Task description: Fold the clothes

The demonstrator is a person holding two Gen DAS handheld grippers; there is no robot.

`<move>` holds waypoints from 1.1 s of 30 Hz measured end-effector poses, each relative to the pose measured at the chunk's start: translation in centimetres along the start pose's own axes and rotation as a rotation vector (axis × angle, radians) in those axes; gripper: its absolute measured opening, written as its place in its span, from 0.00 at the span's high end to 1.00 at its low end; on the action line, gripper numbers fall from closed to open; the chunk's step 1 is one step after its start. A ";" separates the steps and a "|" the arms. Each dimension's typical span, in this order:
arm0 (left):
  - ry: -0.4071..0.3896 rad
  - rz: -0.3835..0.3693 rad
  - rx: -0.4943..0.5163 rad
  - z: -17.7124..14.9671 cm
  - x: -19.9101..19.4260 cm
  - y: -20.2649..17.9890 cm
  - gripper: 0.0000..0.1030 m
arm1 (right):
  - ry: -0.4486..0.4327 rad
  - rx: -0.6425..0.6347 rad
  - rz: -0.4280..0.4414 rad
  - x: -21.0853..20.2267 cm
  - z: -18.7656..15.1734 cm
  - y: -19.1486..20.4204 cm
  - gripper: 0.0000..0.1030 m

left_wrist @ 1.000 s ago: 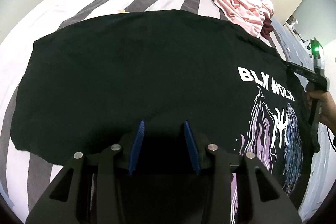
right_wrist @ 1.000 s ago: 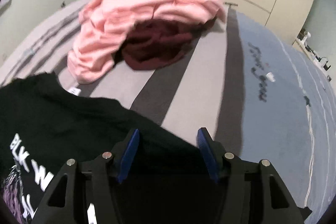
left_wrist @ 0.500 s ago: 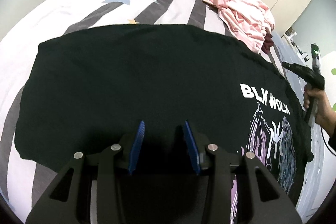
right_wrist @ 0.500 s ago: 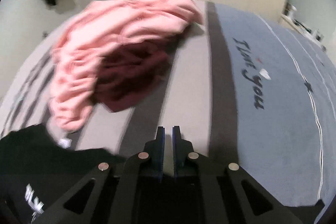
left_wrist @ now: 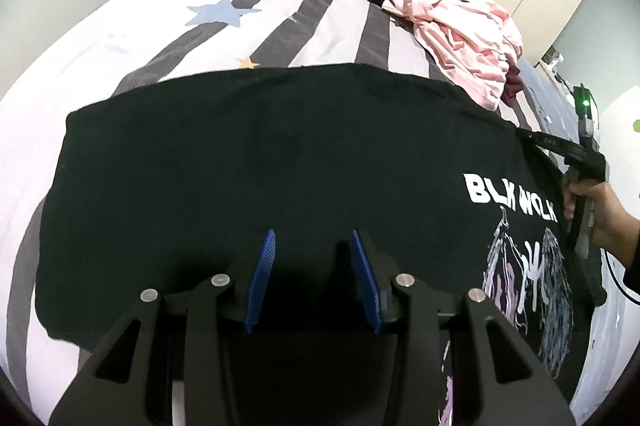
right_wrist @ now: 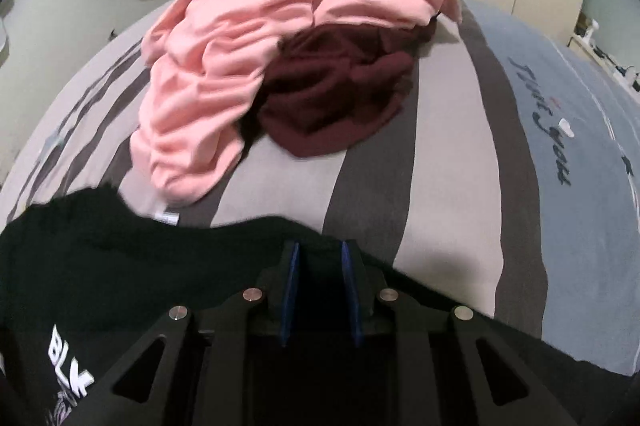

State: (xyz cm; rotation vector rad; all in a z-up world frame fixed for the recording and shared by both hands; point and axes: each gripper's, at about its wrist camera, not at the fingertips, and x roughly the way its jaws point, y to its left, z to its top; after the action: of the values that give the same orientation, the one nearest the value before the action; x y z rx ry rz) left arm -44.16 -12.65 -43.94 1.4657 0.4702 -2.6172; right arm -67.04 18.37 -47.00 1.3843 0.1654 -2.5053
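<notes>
Black tee flat on striped bed; soft fabric between spread left fingers; right fingers opening over hem.

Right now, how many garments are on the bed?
3: a black T-shirt spread flat nearest the camera, a pink top crumpled beyond it, and a maroon garment partly under the pink one. More could be hidden in that pile.
</notes>
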 end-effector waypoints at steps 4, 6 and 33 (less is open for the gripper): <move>-0.039 0.000 0.009 2.0 0.8 -0.6 0.65 | -0.032 0.070 0.006 -1.4 0.7 -1.4 0.77; -0.075 -0.005 0.047 3.6 1.4 -1.8 0.65 | -0.058 0.129 -0.008 -2.6 0.9 -3.4 0.75; -0.156 0.048 0.217 10.8 4.2 -3.2 0.64 | -0.124 0.237 -0.220 -13.1 -8.2 -19.3 0.46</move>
State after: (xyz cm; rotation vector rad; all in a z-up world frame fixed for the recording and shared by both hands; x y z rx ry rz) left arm -55.91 -12.75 -41.50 1.2933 0.1366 -2.7879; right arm -59.39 41.06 -40.95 1.3541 -0.0065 -2.8633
